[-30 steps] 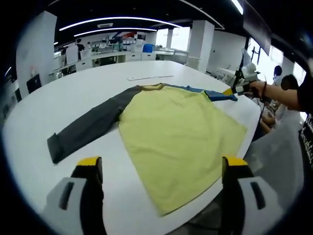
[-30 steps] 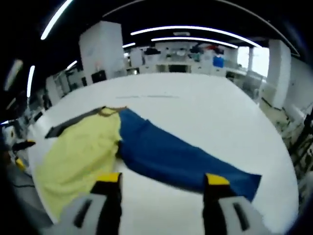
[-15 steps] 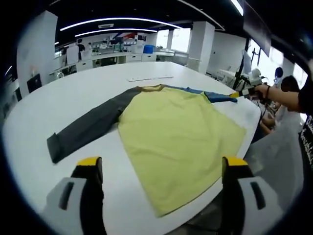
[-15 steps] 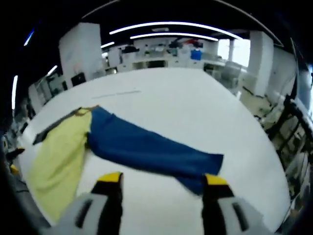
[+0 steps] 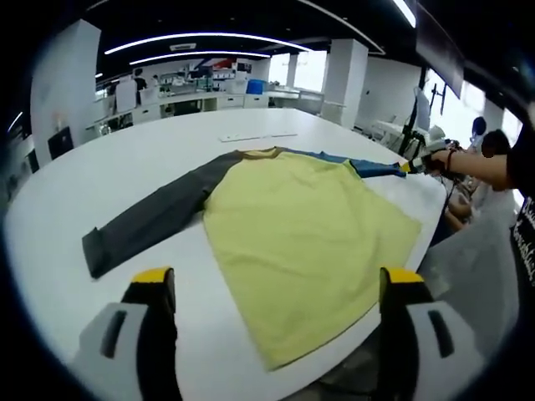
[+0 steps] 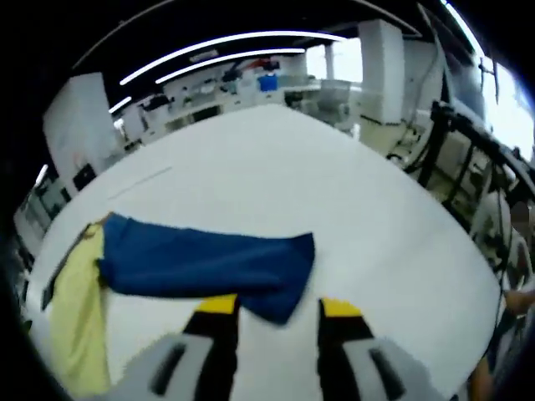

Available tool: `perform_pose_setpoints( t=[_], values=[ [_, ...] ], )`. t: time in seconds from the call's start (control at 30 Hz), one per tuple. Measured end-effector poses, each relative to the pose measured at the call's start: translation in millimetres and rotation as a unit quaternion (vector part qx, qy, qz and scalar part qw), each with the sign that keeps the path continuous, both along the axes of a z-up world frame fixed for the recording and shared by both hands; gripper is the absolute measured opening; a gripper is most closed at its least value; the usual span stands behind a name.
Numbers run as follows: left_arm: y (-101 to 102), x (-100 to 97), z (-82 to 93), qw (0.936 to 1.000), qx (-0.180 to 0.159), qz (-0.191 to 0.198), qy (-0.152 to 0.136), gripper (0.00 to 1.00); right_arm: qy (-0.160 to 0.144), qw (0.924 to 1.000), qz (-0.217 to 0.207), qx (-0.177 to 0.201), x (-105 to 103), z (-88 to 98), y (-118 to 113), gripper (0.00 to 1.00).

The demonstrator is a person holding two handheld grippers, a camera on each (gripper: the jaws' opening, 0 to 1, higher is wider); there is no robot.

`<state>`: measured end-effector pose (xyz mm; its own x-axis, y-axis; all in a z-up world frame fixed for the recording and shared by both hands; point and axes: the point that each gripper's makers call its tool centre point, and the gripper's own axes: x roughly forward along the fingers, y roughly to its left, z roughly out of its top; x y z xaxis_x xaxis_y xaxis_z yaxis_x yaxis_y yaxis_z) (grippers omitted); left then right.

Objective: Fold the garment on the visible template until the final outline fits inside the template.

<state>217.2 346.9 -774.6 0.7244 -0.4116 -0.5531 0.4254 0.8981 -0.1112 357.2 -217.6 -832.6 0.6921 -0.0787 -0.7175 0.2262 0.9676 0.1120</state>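
The garment [image 5: 301, 225] lies flat on the white table [image 5: 134, 167], yellow body in the middle, a dark grey sleeve [image 5: 155, 219] running out to the left and a blue sleeve [image 6: 205, 263] running out to the right. The coming move turns on that blue sleeve. In the right gripper view its long axis runs across the picture from the yellow body at the left to the cuff at the right, and the cuff end lies just ahead of the right gripper [image 6: 272, 307], almost between the yellow-tipped jaws. Those jaws stand a little apart with nothing pinched between them — the cloth's near edge appears to reach the gap, but whether it touches I cannot tell.

The left gripper [image 5: 276, 280] sits at the near side of the table by the garment's hem, jaws spread wide, holding nothing. The hem's near corner lies between them and ahead. So the right gripper is plainly the nearer one to the blue sleeve, and the left is nearer the grey one. My judgement: the sleeve would be taken at the cuff and carried leftward over the body.

No template outline is clear to me on the table. The surface is smooth, white and rounded. Beyond it — an open lab with benches, pillars and strip lights.
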Motion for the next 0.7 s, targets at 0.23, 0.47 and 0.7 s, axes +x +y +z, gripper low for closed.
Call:
perform_pose_setpoints(
  t=[0.23, 0.47, 0.7],
  values=[
    [2.0, -0.4, -1.0, 1.0, 0.002, 0.004, 0.001, 0.99, 0.014, 0.9991, -0.041, -0.002, 4.2, -7.7, 0.5, 0.22],
    [-0.2, -2.4, -0.6, 1.0, 0.002, 0.004, 0.003, 0.99, 0.042, 0.998, -0.01, -0.047, 1.1, -7.3, 6.1, 0.1],
    [-6.5, -4.0, 0.3, 1.0, 0.005, -0.004, 0.005, 0.99, 0.048, 0.9986, 0.002, -0.021, -1.5, -6.8, 3.1, 0.0]
  ],
)
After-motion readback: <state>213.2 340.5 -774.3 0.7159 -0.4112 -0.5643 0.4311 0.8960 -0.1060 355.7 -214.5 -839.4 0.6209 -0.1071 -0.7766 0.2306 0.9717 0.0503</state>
